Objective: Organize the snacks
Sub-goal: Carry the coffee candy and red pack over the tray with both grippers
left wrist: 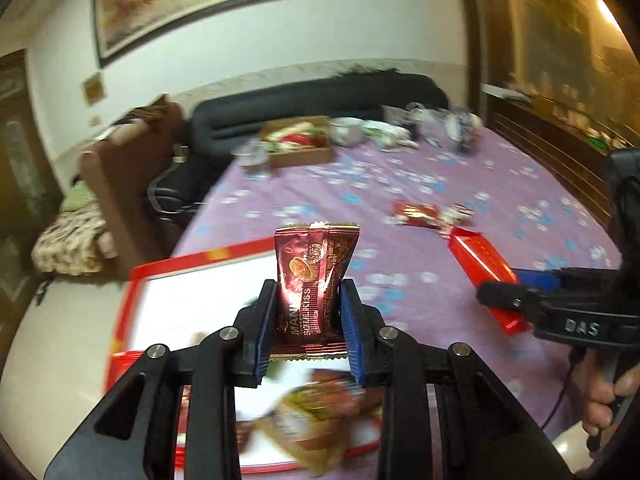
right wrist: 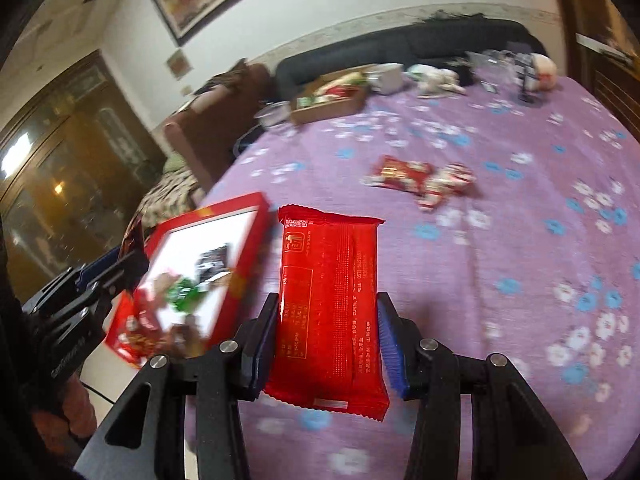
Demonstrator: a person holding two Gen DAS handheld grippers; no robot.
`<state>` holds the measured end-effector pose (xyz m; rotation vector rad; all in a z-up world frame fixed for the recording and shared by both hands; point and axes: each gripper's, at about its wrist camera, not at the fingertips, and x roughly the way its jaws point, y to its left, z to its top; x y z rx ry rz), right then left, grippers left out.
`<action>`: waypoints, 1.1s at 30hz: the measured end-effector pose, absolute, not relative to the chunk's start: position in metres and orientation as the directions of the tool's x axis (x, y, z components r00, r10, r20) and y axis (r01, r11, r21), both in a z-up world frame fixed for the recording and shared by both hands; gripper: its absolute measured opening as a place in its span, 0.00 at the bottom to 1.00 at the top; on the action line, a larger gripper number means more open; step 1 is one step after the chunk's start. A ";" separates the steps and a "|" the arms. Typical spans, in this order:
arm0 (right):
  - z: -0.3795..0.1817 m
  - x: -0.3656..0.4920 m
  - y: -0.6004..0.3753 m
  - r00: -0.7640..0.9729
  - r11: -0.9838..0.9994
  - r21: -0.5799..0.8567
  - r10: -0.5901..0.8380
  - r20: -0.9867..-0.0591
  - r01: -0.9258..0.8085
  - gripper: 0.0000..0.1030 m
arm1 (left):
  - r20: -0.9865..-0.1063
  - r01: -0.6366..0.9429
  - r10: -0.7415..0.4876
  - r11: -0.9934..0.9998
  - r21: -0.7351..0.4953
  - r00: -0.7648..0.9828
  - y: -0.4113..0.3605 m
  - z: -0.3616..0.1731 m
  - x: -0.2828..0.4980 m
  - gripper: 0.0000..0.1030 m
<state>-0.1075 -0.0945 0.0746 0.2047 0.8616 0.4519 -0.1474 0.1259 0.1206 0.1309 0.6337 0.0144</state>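
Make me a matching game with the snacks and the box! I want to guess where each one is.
Things:
1. dark red packet
2. bright red packet
3. red-rimmed box
4. loose red and white snacks

Places:
A. lying on the purple flowered tablecloth
B. gripped by the left gripper
C. at the table's near left edge
D. gripped by the right gripper

Pairs: 1-B, 2-D, 3-C, 4-A
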 end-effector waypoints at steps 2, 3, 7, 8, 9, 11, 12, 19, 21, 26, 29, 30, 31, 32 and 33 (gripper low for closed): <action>0.080 -0.110 -0.075 0.557 0.875 0.350 0.483 -0.675 -0.334 0.45 | -0.576 -0.021 0.097 0.990 0.137 0.812 0.143 0.120 -0.149 0.27; 0.082 -0.111 -0.065 0.554 0.869 0.350 0.493 -0.671 -0.349 0.45 | -0.572 -0.039 0.110 0.990 0.136 0.813 0.149 0.120 -0.151 0.27; 0.087 -0.115 -0.032 0.531 0.850 0.341 0.520 -0.669 -0.402 0.45 | -0.554 -0.113 0.176 0.983 0.147 0.814 0.174 0.116 -0.154 0.27; 0.088 -0.116 -0.022 0.526 0.845 0.333 0.524 -0.670 -0.417 0.45 | -0.553 -0.128 0.187 0.981 0.145 0.812 0.179 0.115 -0.155 0.27; 0.089 -0.117 -0.015 0.522 0.842 0.330 0.527 -0.671 -0.426 0.45 | -0.554 -0.142 0.197 0.980 0.142 0.809 0.185 0.114 -0.155 0.27; 0.090 -0.119 -0.001 0.509 0.832 0.326 0.537 -0.673 -0.448 0.45 | -0.551 -0.168 0.218 0.976 0.141 0.805 0.196 0.112 -0.158 0.27; 0.090 -0.121 0.005 0.506 0.829 0.323 0.540 -0.673 -0.457 0.45 | -0.550 -0.177 0.225 0.974 0.139 0.804 0.198 0.111 -0.158 0.27; 0.095 -0.127 0.039 0.482 0.806 0.303 0.558 -0.675 -0.509 0.45 | -0.544 -0.213 0.252 0.968 0.135 0.800 0.214 0.107 -0.161 0.27; 0.096 -0.128 0.045 0.479 0.802 0.297 0.559 -0.677 -0.518 0.45 | -0.541 -0.219 0.259 0.966 0.137 0.800 0.216 0.106 -0.162 0.27; 0.094 -0.130 0.057 0.468 0.795 0.287 0.561 -0.683 -0.534 0.45 | -0.537 -0.235 0.272 0.962 0.138 0.798 0.220 0.105 -0.163 0.27; 0.092 -0.129 0.062 0.460 0.792 0.286 0.561 -0.688 -0.539 0.45 | -0.537 -0.241 0.276 0.961 0.137 0.797 0.223 0.104 -0.163 0.27; 0.091 -0.130 0.064 0.459 0.792 0.284 0.560 -0.689 -0.540 0.45 | -0.537 -0.242 0.278 0.960 0.138 0.797 0.224 0.104 -0.164 0.27; 0.091 -0.130 0.065 0.457 0.791 0.283 0.560 -0.691 -0.542 0.45 | -0.538 -0.243 0.277 0.961 0.136 0.796 0.225 0.104 -0.164 0.27; 0.090 -0.130 0.067 0.454 0.790 0.283 0.561 -0.692 -0.544 0.45 | -0.539 -0.244 0.277 0.961 0.134 0.796 0.227 0.104 -0.164 0.27; 0.089 -0.130 0.068 0.451 0.789 0.283 0.561 -0.694 -0.545 0.45 | -0.539 -0.246 0.279 0.960 0.134 0.795 0.227 0.103 -0.164 0.27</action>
